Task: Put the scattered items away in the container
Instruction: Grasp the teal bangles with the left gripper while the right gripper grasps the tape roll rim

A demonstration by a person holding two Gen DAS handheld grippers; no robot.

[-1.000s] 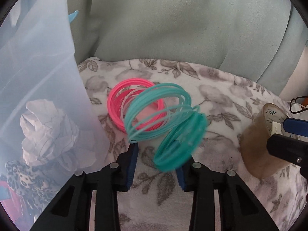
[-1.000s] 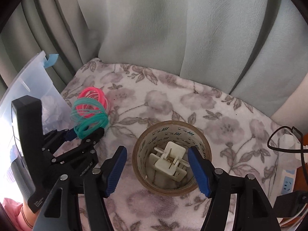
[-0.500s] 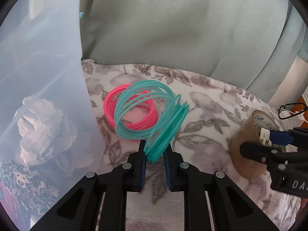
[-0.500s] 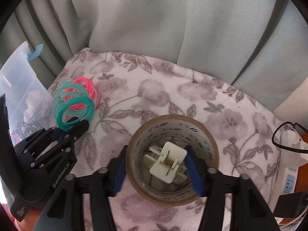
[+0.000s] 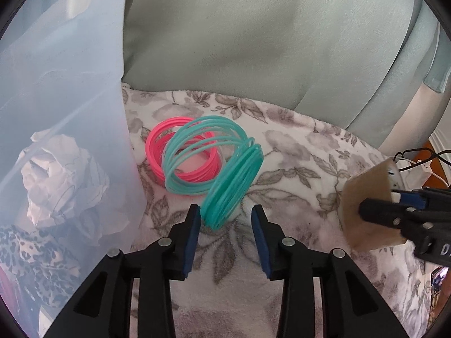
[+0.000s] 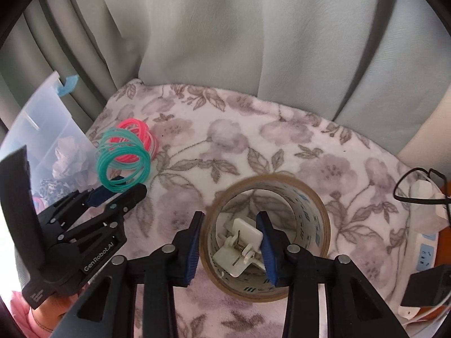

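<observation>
At far left stands the translucent plastic container [image 5: 70, 107], holding crumpled paper [image 5: 62, 174] and leopard-print cloth [image 5: 33, 250]. Just right of it, on the floral blanket [image 6: 253, 140], lies the pink-and-teal plastic spring coil [image 5: 214, 166]. The left gripper [image 5: 225, 219], marked "GenRobot.AI", has just been opening; its jaws stand partly apart with the coil's near teal end between them, the left pad at most touching it, the right clear. Further right, the right gripper [image 6: 231, 225] has just been closing: one pad is outside the brown tape roll [image 6: 310, 205], the other inside against a white clip [image 6: 239, 245], pinching the roll's wall.
</observation>
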